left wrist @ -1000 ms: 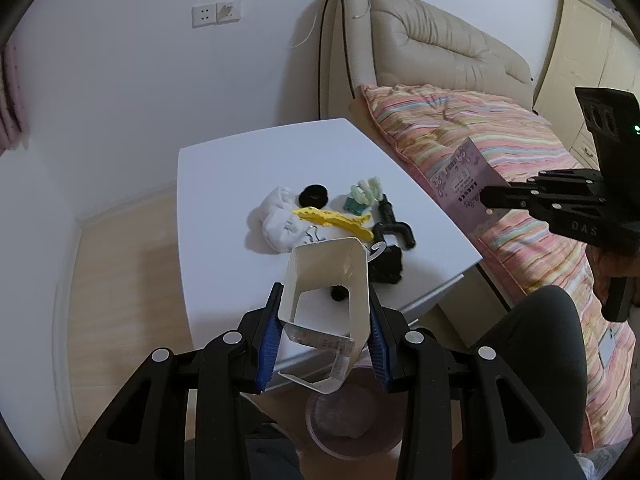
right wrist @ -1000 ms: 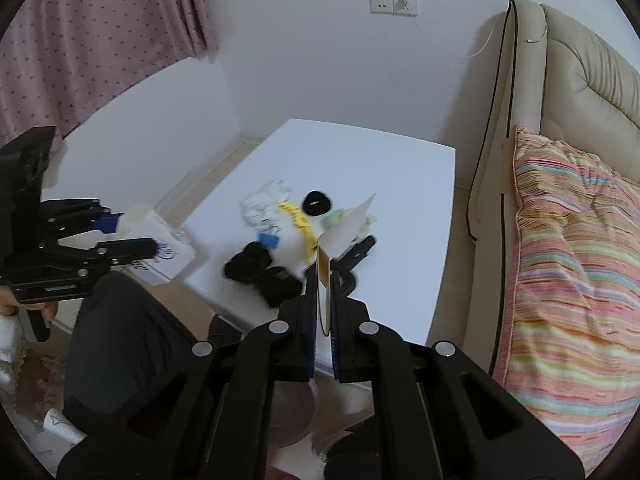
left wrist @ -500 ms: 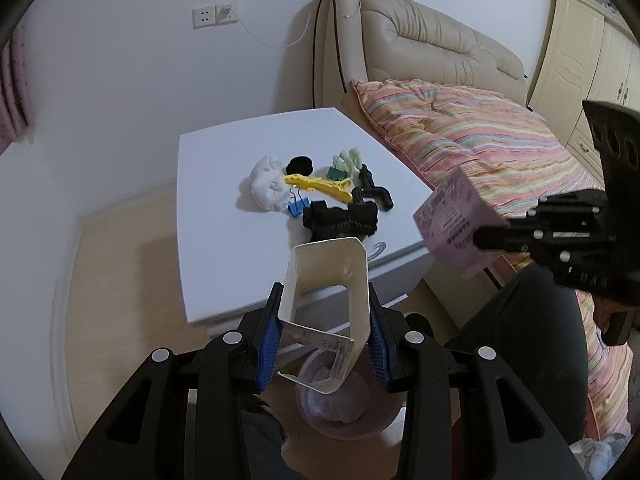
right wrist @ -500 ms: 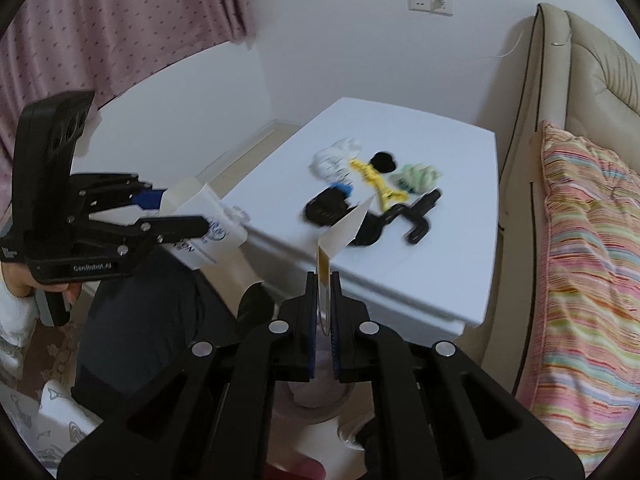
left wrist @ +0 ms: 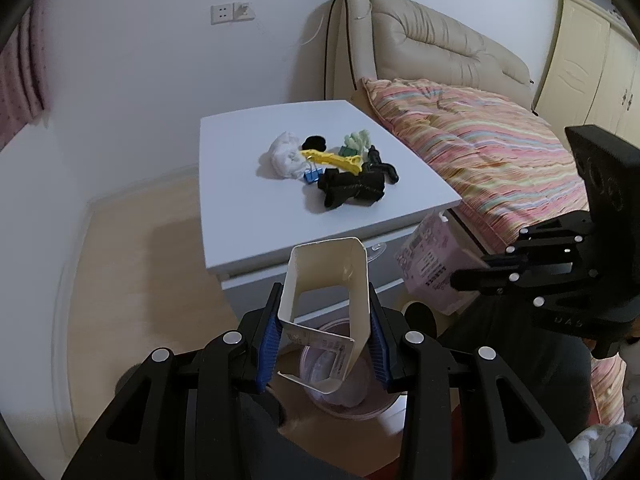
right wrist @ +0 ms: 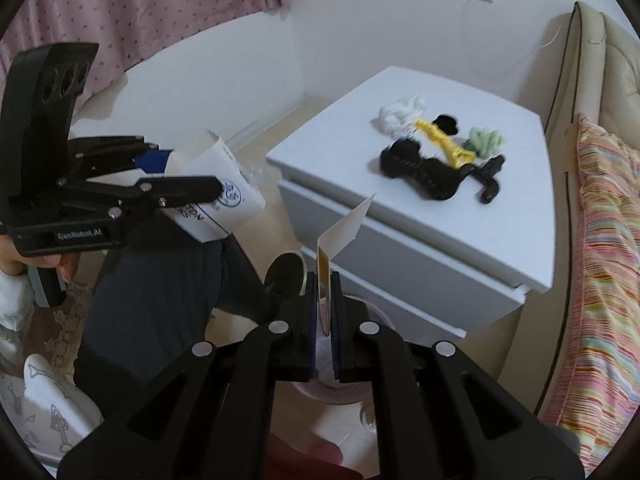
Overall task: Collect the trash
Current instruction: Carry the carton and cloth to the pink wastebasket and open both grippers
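Carton (left wrist: 326,280) sits pinched between the blue pads of our left tongs (left wrist: 324,344), its open end facing forward toward the bench (left wrist: 240,216) and its long axis running along the fingers; a torn printed flap hangs from its near end over the pink bin (left wrist: 344,396) on the floor below. From the right wrist view we read only fragments on its white side, a round blue emblem and letters ending "ON". The left tongs body reads "GenRobot.AI". Our right tongs (right wrist: 325,320) are pressed nearly together on a thin card (right wrist: 340,236), which stands on edge, its long axis pointing up and forward, its corner tilted toward the bench. Seen from the left, the card is pink with small print we cannot read. Both pieces hang in front of the bench, above the bin.
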`<state>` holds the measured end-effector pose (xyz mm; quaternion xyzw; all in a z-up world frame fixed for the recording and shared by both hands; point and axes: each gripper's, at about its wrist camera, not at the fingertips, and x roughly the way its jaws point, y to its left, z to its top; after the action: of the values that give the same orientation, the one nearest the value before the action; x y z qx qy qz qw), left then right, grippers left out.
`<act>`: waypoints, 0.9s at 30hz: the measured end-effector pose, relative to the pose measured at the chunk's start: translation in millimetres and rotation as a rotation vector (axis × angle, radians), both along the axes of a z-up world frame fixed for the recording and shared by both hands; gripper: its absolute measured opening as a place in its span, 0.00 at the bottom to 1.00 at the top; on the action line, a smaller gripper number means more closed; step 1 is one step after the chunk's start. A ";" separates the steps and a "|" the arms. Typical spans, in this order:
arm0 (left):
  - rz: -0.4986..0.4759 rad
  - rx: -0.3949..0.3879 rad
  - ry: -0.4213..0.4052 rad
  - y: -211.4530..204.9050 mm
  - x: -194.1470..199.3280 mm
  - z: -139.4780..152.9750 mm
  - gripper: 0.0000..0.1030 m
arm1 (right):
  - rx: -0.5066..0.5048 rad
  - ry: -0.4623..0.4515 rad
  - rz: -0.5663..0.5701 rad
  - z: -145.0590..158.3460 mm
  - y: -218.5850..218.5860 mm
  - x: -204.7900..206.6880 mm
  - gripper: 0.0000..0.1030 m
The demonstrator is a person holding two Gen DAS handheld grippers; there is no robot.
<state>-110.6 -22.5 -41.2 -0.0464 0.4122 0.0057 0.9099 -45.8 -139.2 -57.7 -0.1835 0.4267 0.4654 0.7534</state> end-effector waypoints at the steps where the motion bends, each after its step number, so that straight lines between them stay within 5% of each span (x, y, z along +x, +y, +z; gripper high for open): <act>1: 0.003 -0.002 0.001 1.6 -0.7 -1.0 0.37 | -0.004 0.005 0.004 -2.7 1.6 -0.5 0.05; 8: 0.025 -0.011 0.015 10.5 -3.7 -7.1 0.37 | -0.025 0.036 0.030 -17.6 14.0 1.2 0.10; 9: 0.027 -0.013 0.014 11.5 -3.7 -7.4 0.37 | -0.029 0.039 0.030 -19.3 14.9 2.1 0.20; 11: 0.032 -0.014 0.015 12.7 -3.5 -8.2 0.37 | -0.032 0.039 0.019 -22.0 14.9 4.9 0.60; 16: 0.025 -0.013 0.022 10.6 -3.9 -9.8 0.37 | -0.032 0.035 -0.010 -26.0 11.4 9.0 0.86; 27: -0.012 -0.009 0.028 -4.5 0.4 -9.3 0.37 | -0.021 0.033 -0.073 -20.2 -8.4 13.8 0.96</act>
<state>-110.2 -27.0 -50.5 -0.0478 0.4254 -0.0011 0.9038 -31.9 -147.6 -77.9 -0.1680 0.4502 0.4360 0.7609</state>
